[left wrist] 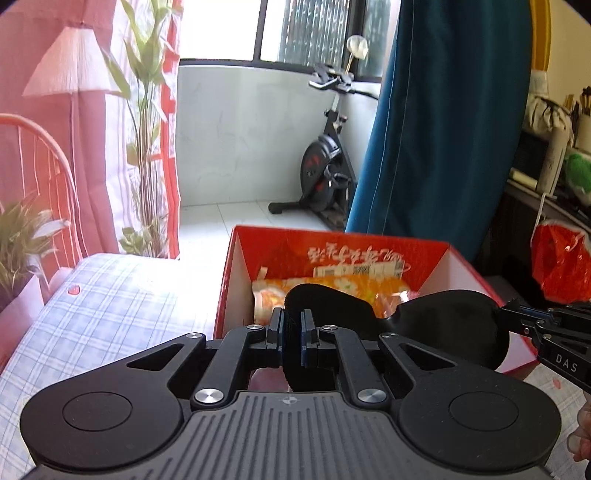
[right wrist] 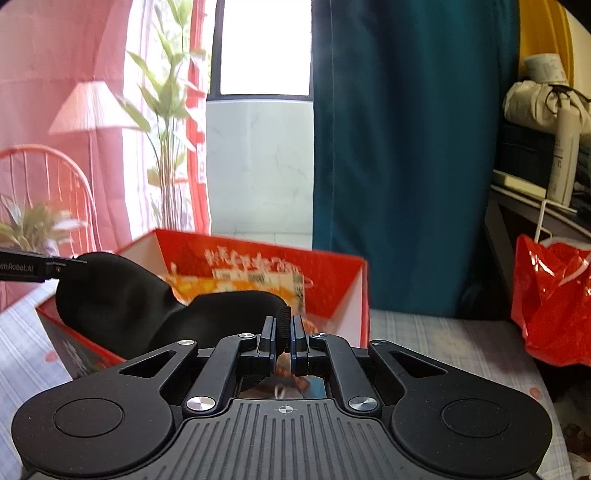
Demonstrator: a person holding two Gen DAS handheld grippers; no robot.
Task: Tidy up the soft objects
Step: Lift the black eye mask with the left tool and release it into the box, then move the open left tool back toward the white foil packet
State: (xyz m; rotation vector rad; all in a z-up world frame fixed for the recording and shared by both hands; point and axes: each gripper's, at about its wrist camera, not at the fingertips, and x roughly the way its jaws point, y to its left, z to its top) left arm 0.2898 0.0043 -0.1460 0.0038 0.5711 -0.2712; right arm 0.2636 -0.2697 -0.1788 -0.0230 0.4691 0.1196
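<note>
Your left wrist camera looks forward and down along left gripper [left wrist: 291, 325], close over red box [left wrist: 236, 266], facing balcony. Your right wrist camera, beside it, angles same way along right gripper [right wrist: 283, 328]. Both views share box, black eye mask [right wrist: 122, 299], teal curtain [left wrist: 436, 129].

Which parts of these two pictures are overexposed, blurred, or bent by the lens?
Left wrist view: the window is blown out white, and the red box print looks slightly smeared. Right wrist view: the window is also burnt out, the red box print is blurred, and the fisheye darkens the corners.
</note>
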